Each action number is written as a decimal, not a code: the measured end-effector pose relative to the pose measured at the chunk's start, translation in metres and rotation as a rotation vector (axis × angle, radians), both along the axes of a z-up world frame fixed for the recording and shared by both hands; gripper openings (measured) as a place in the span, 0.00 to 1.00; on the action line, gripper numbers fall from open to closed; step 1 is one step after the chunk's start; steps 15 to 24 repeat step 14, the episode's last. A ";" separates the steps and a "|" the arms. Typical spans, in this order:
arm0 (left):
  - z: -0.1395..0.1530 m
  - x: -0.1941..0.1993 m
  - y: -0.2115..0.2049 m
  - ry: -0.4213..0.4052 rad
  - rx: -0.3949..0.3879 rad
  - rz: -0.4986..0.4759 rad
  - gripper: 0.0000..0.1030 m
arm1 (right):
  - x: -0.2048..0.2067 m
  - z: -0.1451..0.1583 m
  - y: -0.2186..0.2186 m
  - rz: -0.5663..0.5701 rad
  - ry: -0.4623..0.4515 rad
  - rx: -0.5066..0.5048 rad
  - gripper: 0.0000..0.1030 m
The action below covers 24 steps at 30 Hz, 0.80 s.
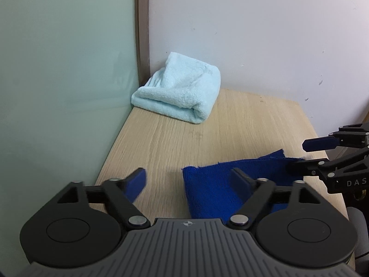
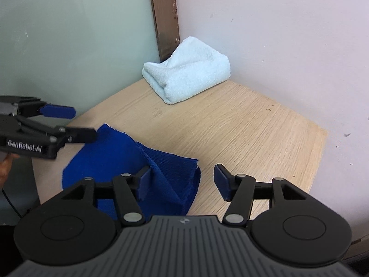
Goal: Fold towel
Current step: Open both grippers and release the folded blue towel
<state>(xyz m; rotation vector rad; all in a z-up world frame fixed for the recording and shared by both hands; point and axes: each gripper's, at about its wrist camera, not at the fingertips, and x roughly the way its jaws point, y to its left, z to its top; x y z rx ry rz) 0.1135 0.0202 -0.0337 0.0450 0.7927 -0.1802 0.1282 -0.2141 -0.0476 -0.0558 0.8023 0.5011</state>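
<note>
A dark blue towel lies folded over on the wooden table, near its front. It also shows in the right wrist view with a raised crease in its middle. My left gripper is open and empty, its right finger over the towel's near part. It also shows at the left of the right wrist view, open beside the towel's far corner. My right gripper is open and empty, low over the towel's right edge. It shows at the right of the left wrist view.
A folded light blue towel sits in the far corner against the wall; it also shows in the right wrist view. A frosted glass panel bounds the table's left side. The table's right edge drops off.
</note>
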 end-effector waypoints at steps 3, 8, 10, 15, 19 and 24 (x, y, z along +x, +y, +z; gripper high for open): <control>0.005 -0.009 -0.002 -0.005 -0.008 0.018 0.93 | -0.007 0.006 -0.001 -0.020 -0.013 0.000 0.62; 0.012 -0.020 -0.008 -0.014 0.005 0.045 0.95 | -0.021 0.016 0.000 -0.049 -0.041 -0.012 0.65; 0.014 -0.025 -0.010 -0.023 0.012 0.052 0.95 | -0.026 0.018 0.000 -0.056 -0.049 -0.018 0.65; 0.016 -0.031 -0.015 -0.038 0.057 0.055 0.95 | -0.032 0.020 -0.001 -0.071 -0.051 -0.006 0.66; 0.016 -0.031 -0.015 -0.038 0.057 0.055 0.95 | -0.032 0.020 -0.001 -0.071 -0.051 -0.006 0.66; 0.016 -0.031 -0.015 -0.038 0.057 0.055 0.95 | -0.032 0.020 -0.001 -0.071 -0.051 -0.006 0.66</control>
